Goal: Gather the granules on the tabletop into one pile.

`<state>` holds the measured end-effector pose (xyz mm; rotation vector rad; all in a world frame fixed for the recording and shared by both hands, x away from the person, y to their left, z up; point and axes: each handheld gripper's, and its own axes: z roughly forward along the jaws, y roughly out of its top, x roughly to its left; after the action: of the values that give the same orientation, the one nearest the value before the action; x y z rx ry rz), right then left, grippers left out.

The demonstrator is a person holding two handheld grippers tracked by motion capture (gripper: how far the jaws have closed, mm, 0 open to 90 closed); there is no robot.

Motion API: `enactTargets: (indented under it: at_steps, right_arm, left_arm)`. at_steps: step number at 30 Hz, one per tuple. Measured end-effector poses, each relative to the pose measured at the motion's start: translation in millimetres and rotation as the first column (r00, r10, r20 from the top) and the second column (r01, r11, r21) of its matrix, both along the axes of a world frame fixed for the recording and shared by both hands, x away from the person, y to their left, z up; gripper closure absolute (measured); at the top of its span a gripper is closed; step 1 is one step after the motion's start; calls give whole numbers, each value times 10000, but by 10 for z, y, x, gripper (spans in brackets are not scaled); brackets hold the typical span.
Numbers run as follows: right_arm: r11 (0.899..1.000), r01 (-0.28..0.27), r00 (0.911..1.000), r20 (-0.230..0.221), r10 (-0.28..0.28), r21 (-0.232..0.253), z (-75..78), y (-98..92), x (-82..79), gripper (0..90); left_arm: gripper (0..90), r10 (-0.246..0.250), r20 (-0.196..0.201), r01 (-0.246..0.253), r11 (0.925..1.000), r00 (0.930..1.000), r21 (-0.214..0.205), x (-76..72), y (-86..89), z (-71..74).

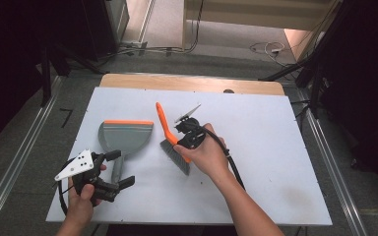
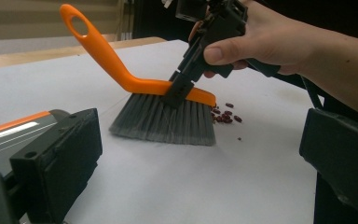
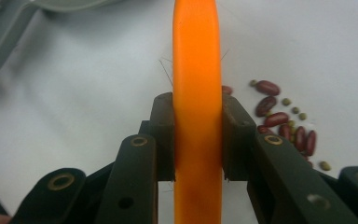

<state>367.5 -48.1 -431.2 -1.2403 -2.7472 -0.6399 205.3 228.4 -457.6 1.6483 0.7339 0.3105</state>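
An orange-backed hand brush (image 1: pixel 163 122) with grey bristles (image 2: pixel 168 123) stands bristles-down on the white table. My right gripper (image 1: pixel 178 143) is shut on its orange back (image 3: pixel 198 70), one pad on each side. Beside the bristles lies a small heap of red beans (image 2: pixel 223 114) mixed with little green ones (image 3: pixel 284 121). A grey dustpan (image 1: pixel 125 135) with an orange lip lies to the left, its handle pointing toward me. My left gripper (image 1: pixel 119 169) hovers open at that handle; its jaws (image 2: pixel 200 158) stand wide with only bare table between them.
The white board (image 1: pixel 275 147) lies on a wooden table top (image 1: pixel 192 82). Cables (image 1: pixel 268 48) trail on the floor behind it. Dark stands and metal rails flank both sides. The right gripper's cable (image 1: pixel 232 164) runs back along the forearm.
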Motion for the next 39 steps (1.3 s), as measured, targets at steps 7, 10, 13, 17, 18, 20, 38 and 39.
enactTargets:
  at_steps: [7, 10, 13, 17, 18, 20, 38, 39]
  right_arm:
    - [9981, 586, 9975, -401, -578, 192, -36, -252, 96, 689]
    - [9965, 816, 9960, -376, -809, 163, -29, -382, 98, 689]
    - [9952, 966, 9951, -241, -963, 135, -25, -505, 83, 689]
    - [9936, 1128, 9934, -207, -1127, 38, -15, -642, 60, 689]
    - [9930, 1177, 9929, -182, -1177, -4, -11, -673, 60, 689]
    - [9923, 1236, 9922, -144, -1237, -76, -5, -728, 62, 688]
    - [9299, -3306, 9166, 1801, 3570, -1609, 422, -1005, -529, 687]
    - [9154, -3644, 9027, 1766, 3923, -1712, 397, -1027, -576, 687]
  left_arm:
    - [1, -86, -36, 86, 9999, 10000, 69, 9, -38, -10]
    - [1, -75, -26, 75, 9999, 10000, 95, 7, -47, -9]
    - [1, -65, -43, 66, 9999, 10000, 144, 11, -52, -10]
    - [1, -69, -73, 70, 9998, 9999, 176, 20, -64, -18]
    - [1, -75, -76, 76, 9998, 9999, 169, 20, -68, -19]
    - [1, -84, -81, 85, 9997, 9999, 224, 17, -73, -18]
    - [1, -48, -102, 51, 9997, 9999, 227, 19, -74, -18]
    - [1, -32, -110, 35, 9998, 9999, 211, 20, -77, -19]
